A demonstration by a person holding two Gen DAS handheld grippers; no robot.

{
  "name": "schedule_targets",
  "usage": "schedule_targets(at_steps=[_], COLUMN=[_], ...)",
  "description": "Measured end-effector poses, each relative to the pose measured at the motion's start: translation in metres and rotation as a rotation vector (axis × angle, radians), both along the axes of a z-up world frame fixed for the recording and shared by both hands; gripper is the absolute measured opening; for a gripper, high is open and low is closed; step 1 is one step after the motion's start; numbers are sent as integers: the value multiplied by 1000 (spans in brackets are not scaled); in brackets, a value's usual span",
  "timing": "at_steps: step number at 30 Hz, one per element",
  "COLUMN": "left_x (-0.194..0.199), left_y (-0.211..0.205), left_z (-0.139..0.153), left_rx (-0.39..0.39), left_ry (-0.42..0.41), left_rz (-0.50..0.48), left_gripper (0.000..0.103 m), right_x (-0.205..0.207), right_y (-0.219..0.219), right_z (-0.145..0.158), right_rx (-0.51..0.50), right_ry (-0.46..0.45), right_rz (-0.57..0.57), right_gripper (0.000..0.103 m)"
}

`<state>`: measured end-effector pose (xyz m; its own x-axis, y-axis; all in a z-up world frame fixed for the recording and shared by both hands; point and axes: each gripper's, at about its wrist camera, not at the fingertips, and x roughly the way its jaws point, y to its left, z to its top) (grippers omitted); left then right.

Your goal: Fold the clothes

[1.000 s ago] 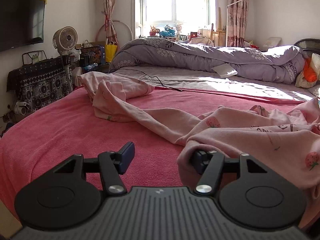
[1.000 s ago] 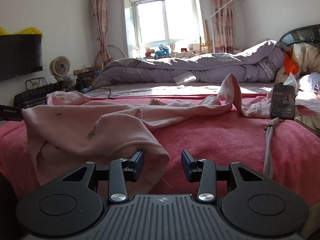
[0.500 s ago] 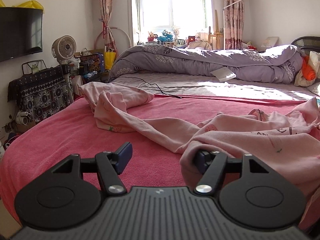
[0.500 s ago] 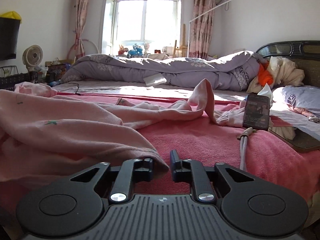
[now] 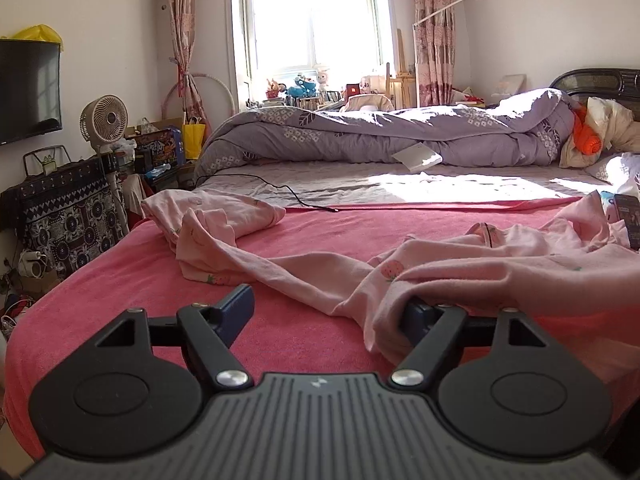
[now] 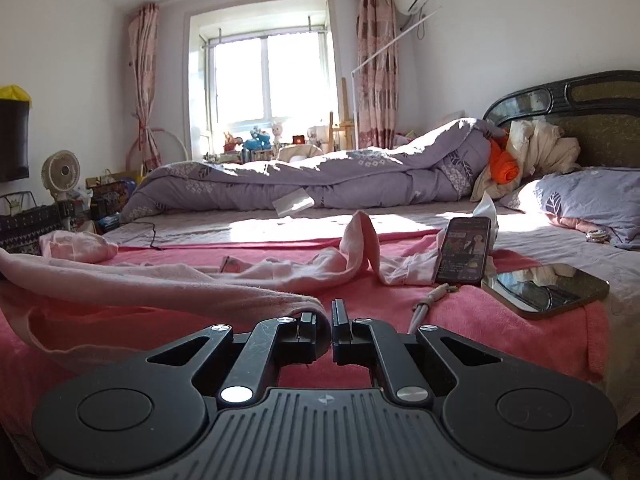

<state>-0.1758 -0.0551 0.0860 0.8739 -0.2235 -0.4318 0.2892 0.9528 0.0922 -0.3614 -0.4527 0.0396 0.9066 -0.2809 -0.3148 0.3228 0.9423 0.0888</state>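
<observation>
a: left gripper (image 5: 326,312) has just been opening, jaws spread, pink garment (image 5: 460,276) only draped over one finger on the red blanket (image 5: 120,280).
b: right gripper (image 6: 331,322) pinches its hem. lifting one-sided could drag it into the propped phone (image 6: 464,250).

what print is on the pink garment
Small red strawberries on pale pink garment, clearest in the left wrist view.

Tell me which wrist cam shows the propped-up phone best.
Right wrist view. The propped-up phone stands whole and lit on the pink blanket, screen facing the camera, beside a flat dark device. The left wrist view catches only a dark sliver of it at the right edge, behind the pink garment.
</observation>
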Motion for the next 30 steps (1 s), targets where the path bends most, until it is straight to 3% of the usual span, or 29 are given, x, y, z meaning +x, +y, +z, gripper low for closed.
schedule_targets(at_steps=[3,6,8,19,22,30], left_x=[-6,-14,-20,-59,-71,-100], left_y=[2,3,5,21,13,-60], left_z=[-19,-34,-42,-33,-29,-31], left_rx=[35,76,101,152,143,48], left_ry=[83,148,175,149,121,88], left_rz=[-12,-19,-24,-73,-150,-507], left_gripper=[79,79,79,82,83,85], right_x=[-1,-5,-9,-25,-30,-33], right_y=[-2,5,7,10,13,10], right_z=[-22,-39,-38,-12,-8,-1], right_rx=[36,67,74,89,93,195], right_ry=[112,155,136,16,6,-3], right_rz=[9,17,19,54,59,70], right_gripper=[8,8,8,8,8,8])
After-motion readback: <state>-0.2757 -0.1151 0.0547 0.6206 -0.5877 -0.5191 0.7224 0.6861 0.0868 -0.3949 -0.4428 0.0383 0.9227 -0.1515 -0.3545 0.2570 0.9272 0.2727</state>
